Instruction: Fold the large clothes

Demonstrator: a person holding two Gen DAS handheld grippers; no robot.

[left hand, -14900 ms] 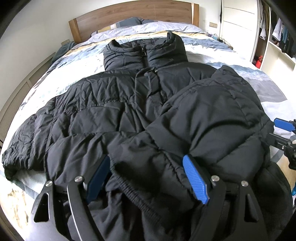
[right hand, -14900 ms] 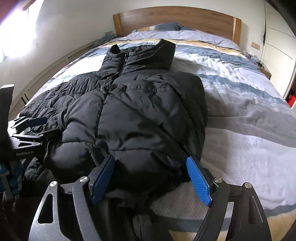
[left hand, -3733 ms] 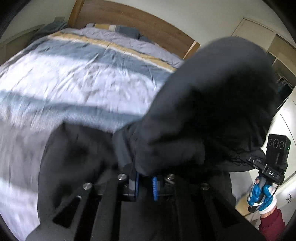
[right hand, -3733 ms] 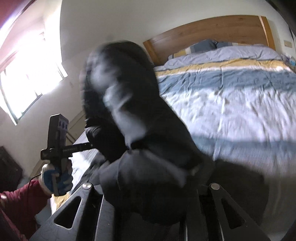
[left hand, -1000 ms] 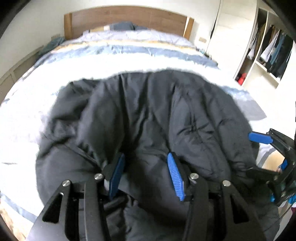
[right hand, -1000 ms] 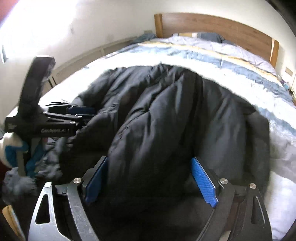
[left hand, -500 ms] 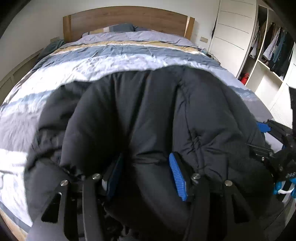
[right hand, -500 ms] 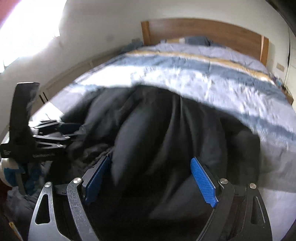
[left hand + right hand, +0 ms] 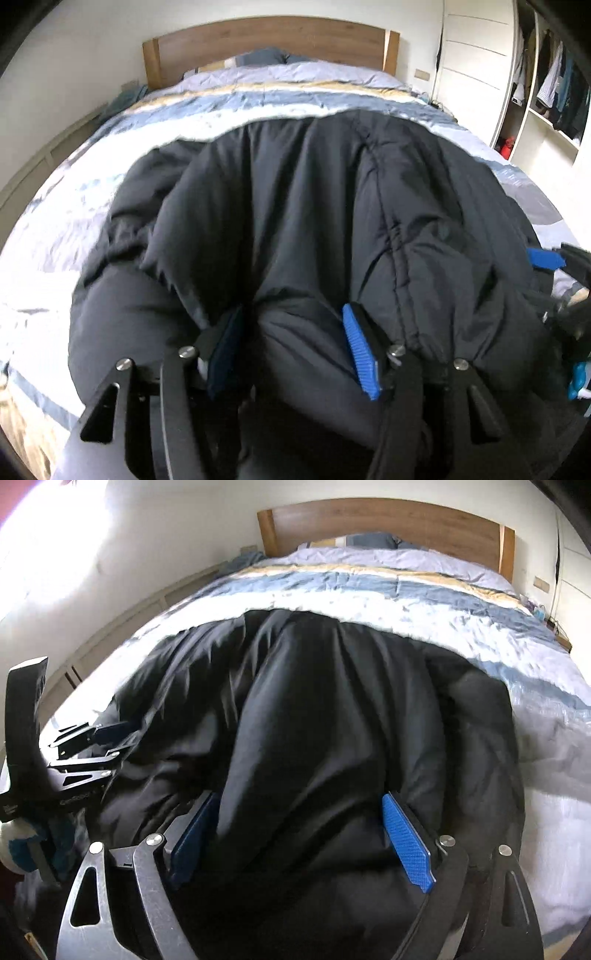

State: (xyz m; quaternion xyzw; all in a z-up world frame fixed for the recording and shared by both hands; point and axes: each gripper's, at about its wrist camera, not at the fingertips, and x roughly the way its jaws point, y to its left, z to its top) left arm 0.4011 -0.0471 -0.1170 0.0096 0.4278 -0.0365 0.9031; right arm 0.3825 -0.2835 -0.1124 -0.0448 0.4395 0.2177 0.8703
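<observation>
Since a second ago the black puffer jacket (image 9: 314,229) has settled lower onto the striped duvet (image 9: 66,229), folded near the bed's foot. Left view: the left gripper (image 9: 291,347) is opening, its pads spreading off a puffy fold between them. Right view: the right gripper (image 9: 303,834) stands wide, straddling padding. Judged light, soft and slippery; take it by hems or seams.

Wide bed with wooden plank headboard (image 9: 269,40), set against a white wall. Striped quilted duvet (image 9: 280,99) in grey-blue, white and pale yellow bands is spread over the mattress. Grey-blue pillows (image 9: 271,55) are propped at the headboard. White sliding wardrobe door (image 9: 474,74) is seen to the right of the bed. Open white shelving (image 9: 550,125) with hanging garments (image 9: 561,99) is placed beside it.
</observation>
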